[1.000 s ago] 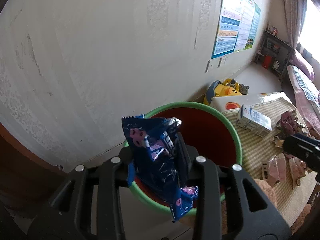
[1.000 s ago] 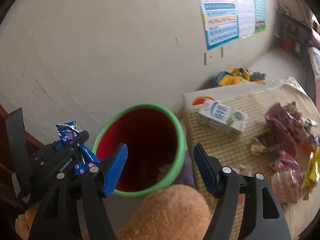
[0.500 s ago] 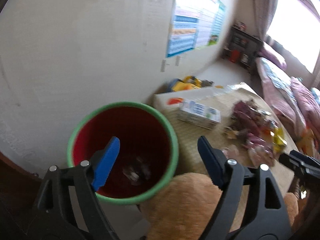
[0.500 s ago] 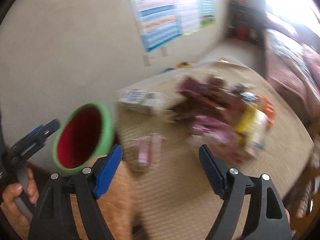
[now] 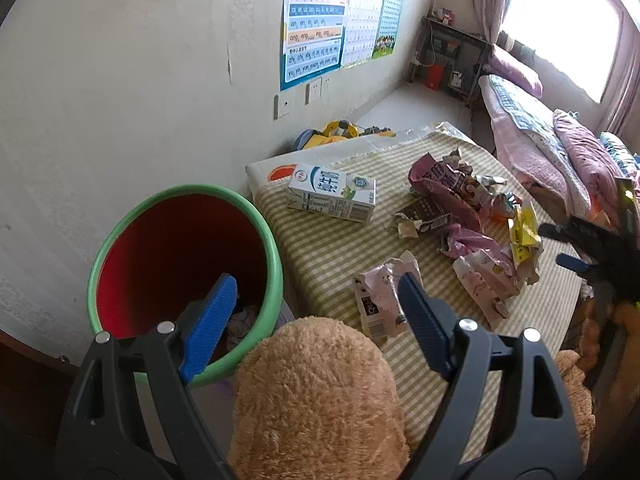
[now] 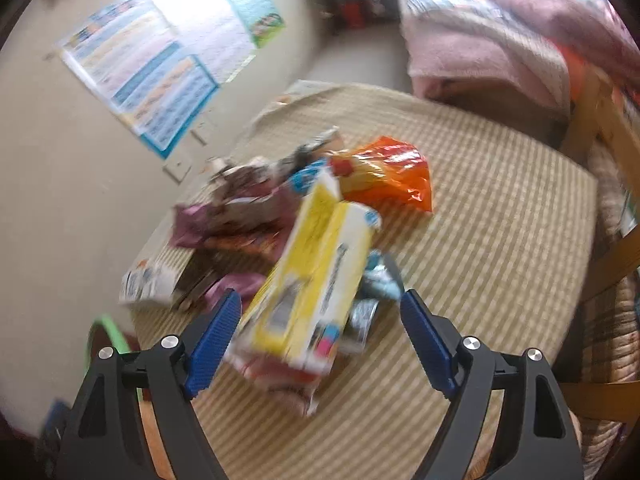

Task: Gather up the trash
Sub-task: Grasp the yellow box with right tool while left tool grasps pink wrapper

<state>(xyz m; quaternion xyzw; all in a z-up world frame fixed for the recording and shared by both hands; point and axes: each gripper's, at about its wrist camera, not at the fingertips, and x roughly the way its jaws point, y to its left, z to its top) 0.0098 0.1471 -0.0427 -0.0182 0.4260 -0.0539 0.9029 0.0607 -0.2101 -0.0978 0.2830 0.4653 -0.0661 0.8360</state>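
A red bin with a green rim (image 5: 276,248) stands at the left end of the striped table (image 5: 328,248); some trash lies at its bottom. My left gripper (image 5: 316,320) is open and empty above a tan plush toy (image 5: 316,392), between the bin and a pink wrapper (image 5: 380,304). A milk carton (image 5: 332,192) and a heap of wrappers (image 5: 472,216) lie on the table. My right gripper (image 6: 320,332) is open and empty just above a yellow box (image 6: 316,272) on the trash heap. An orange bag (image 6: 388,172) lies behind it. The right wrist view is blurred.
A wall with posters (image 5: 316,24) runs behind the table. A bed with pink bedding (image 5: 560,148) lies at the right. Yellow toys (image 5: 340,130) lie on the floor behind the table. A wooden chair (image 6: 608,152) stands at the table's right side.
My left gripper has opened and let the blue wrapper fall into the bin, then drawn back to the right. My right gripper has swung from the bin to over the trash heap.
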